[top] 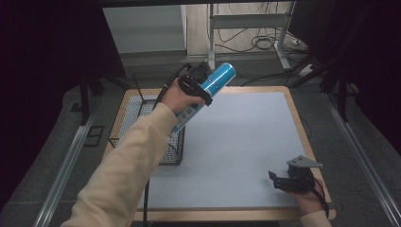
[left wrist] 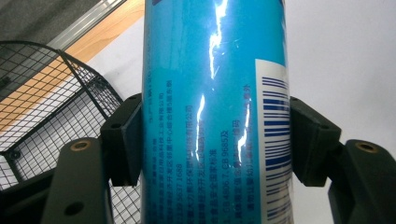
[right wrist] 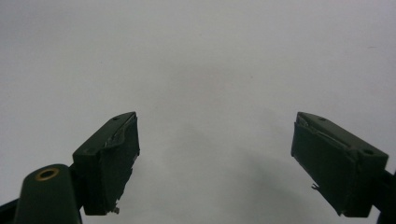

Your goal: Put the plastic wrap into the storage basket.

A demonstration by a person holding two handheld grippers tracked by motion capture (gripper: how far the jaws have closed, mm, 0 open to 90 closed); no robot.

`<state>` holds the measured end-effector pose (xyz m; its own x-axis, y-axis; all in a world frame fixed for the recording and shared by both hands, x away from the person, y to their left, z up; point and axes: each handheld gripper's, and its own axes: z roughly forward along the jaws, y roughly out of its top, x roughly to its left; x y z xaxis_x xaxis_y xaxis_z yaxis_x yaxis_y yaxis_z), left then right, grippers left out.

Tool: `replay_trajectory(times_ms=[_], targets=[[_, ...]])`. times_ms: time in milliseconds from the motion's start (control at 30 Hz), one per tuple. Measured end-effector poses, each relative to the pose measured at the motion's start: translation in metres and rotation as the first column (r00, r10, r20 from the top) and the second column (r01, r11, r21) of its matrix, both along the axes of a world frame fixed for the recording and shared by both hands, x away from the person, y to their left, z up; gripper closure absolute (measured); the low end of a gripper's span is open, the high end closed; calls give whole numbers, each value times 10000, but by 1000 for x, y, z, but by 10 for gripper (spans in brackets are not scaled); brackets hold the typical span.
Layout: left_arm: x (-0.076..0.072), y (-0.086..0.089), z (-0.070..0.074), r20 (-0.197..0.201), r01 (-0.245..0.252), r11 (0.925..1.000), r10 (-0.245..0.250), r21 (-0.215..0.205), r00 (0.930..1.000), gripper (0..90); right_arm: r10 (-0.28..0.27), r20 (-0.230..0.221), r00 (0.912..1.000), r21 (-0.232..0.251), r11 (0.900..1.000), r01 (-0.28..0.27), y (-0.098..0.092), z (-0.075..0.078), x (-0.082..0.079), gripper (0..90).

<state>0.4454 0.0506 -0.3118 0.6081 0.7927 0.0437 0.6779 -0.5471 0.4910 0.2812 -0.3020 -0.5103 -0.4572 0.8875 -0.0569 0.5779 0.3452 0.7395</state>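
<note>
Blue can [left wrist: 212, 112]: small Chinese print in rows, mostly too blurred to read; digits "9685" legible low down; barcode on white panel at right.

The tall glossy blue cylindrical can [left wrist: 212, 112] runs past the top and bottom edges between the left claw's [left wrist: 215, 140] pads; its small printed text is too blurred to read.

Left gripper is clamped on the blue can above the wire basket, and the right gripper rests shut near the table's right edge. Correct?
Not quite: the right gripper is open, its jaws wide apart with nothing between them, as the right gripper view shows. The left gripper does clamp the blue can above the wire basket.
</note>
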Motion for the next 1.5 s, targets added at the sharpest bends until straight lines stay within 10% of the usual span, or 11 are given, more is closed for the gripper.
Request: replay_trajectory(times_ms=[367, 1500], targets=[[13, 18, -5, 486, -495, 9984, 481, 270, 9977, 314, -49, -9, 10000, -26, 10000, 49, -1, -1, 0, 156], [51, 71, -44, -182, -1259, 9908, 1270, 495, 9917, 314, -221, 10, 9998, -217, 9995, 221, -3, -3, 2, 157]])
